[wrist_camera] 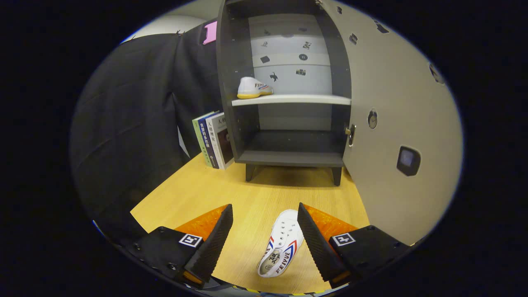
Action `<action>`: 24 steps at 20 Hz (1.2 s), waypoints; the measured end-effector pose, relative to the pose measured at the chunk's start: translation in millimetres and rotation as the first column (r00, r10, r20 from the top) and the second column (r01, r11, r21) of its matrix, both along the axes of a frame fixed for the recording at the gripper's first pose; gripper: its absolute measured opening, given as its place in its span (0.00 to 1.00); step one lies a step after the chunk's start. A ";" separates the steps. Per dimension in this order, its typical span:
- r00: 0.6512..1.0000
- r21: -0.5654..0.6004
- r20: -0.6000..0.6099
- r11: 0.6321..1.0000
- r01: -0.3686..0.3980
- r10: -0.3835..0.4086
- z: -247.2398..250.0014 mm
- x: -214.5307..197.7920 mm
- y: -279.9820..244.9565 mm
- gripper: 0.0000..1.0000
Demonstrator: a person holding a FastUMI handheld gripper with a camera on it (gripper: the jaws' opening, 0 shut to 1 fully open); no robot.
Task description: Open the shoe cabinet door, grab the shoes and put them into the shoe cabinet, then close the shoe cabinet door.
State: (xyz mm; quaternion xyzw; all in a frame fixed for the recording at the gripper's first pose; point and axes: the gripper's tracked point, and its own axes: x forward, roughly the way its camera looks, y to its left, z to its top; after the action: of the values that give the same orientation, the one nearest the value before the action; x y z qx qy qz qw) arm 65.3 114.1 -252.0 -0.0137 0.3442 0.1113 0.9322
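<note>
Gripper (pixel 265 214) wide open, empty. Shoe (pixel 281 243) on table (pixel 247 194) between fingers, close by right finger; long axis tilted, toe ahead. Cabinet (pixel 284 103) beyond, door (pixel 396 123) open, 1 shoe shelved.

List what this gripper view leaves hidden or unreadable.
- Shoe on the table: far side hidden by one finger of the open gripper.
- Shoe on the shelf: too small for detail.
- Books: partly behind the cabinet side.
- Open door: top cut off.

Cloth-walled booth (pixel 123 103), wooden table (pixel 247 194)
</note>
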 end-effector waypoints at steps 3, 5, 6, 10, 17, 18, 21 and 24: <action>0.997 -0.024 -0.077 1.000 -0.008 0.006 -39.9 -0.9 2.8 0.98; 0.991 -0.039 -0.130 0.999 -0.012 0.007 -64.9 -2.5 2.4 0.98; 0.988 -0.044 -0.154 0.999 -0.014 0.007 -75.6 -3.0 2.0 0.98; 0.975 -0.068 -0.220 0.997 -0.036 0.020 -107.3 -4.5 4.2 0.98; 0.949 -0.122 -0.316 0.991 -0.050 0.009 -145.0 -9.0 -1.2 0.98; 0.940 -0.120 -0.341 0.991 -0.054 0.010 -149.9 -13.9 -0.3 0.96; 0.927 -0.143 -0.374 0.988 -0.063 0.005 -161.2 -21.7 -1.1 0.94; 0.928 -0.175 -0.372 0.982 -0.066 -0.004 -168.0 -17.0 -4.5 0.89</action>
State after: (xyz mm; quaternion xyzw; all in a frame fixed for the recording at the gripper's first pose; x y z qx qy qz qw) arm 48.2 109.6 -419.9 -0.0840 0.5226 0.0943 0.8432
